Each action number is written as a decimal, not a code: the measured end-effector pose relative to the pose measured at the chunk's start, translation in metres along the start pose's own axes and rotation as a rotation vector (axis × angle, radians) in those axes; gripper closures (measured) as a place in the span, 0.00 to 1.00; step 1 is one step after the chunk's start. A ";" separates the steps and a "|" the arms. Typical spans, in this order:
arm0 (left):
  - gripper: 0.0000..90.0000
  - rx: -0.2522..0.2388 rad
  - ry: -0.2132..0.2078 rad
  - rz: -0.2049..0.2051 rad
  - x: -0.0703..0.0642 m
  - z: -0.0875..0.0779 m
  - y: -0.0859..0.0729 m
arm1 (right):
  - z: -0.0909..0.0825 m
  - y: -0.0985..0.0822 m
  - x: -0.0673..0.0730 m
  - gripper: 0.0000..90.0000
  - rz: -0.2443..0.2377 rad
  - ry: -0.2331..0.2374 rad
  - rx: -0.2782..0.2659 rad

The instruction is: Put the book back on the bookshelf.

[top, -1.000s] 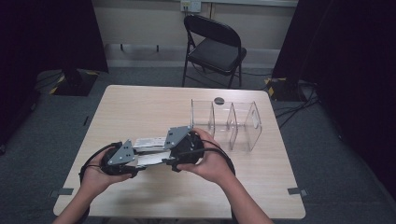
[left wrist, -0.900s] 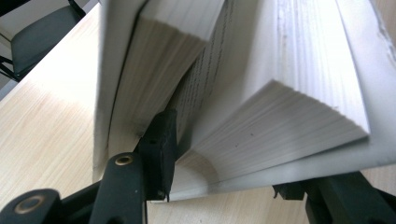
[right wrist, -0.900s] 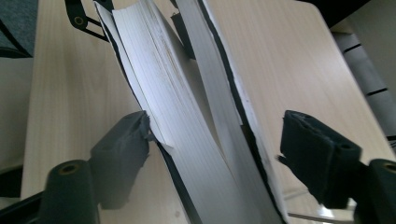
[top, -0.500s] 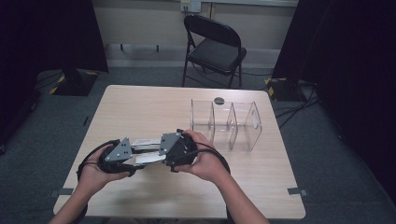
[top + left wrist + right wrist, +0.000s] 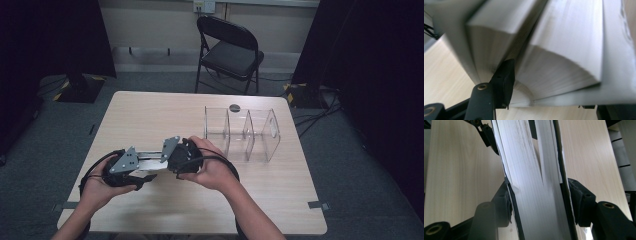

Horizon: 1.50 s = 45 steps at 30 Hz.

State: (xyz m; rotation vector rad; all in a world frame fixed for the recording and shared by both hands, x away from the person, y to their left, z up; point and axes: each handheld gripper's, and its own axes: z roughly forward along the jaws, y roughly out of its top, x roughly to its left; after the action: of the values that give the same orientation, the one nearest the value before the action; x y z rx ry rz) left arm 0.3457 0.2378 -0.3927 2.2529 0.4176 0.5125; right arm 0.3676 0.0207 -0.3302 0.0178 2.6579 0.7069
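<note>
A thick white-paged book with a dark cover [image 5: 145, 167] is held low over the pale wooden table [image 5: 150, 115], toward its near edge at about seven o'clock from the table's centre, stretched between the two grippers. The left gripper [image 5: 131, 172] grips its left end and the right gripper [image 5: 174, 159] its right end, each gripper held in one of the person's hands, and a grey three-cornered plate sits on top of each. In the right gripper view both black jaws press against the book's [image 5: 536, 182] dark covers from either side, clamped on the whole block of pages, which splits open slightly farther up. In the left gripper view one black jaw sits wedged between fanned page sections of the book [image 5: 564, 50]; the other jaw is hidden, so I cannot tell how the left jaws stand. A clear plastic divider rack with three compartments [image 5: 242, 132] stands at two o'clock on the table, well apart from the book, with a small dark round disc [image 5: 234, 106] just behind it. A black folding chair [image 5: 227, 50] stands beyond the table at twelve o'clock.
</note>
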 end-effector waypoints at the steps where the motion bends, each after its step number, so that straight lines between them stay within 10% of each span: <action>1: 0.43 -0.003 -0.002 0.001 0.000 -0.001 -0.001 | -0.001 0.003 -0.002 0.50 0.007 0.010 0.005; 24: 0.40 0.025 -0.021 0.005 0.002 -0.018 -0.001 | -0.005 0.010 -0.023 0.51 0.052 0.139 0.002; 27: 0.25 0.070 0.044 -0.044 0.009 -0.031 -0.006 | -0.005 0.009 -0.028 0.52 0.097 0.141 -0.005; 35: 0.21 0.069 0.034 -0.173 0.014 -0.037 -0.034 | 0.000 0.021 -0.034 0.53 0.163 0.154 0.029; 45: 0.18 0.107 0.007 -0.213 0.007 -0.013 -0.057 | -0.010 0.018 -0.045 0.58 0.291 0.261 0.041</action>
State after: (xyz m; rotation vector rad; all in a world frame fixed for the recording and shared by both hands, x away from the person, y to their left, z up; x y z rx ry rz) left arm 0.3375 0.2859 -0.4257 2.2741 0.6946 0.3950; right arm 0.4042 0.0266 -0.2975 0.3525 2.9551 0.7908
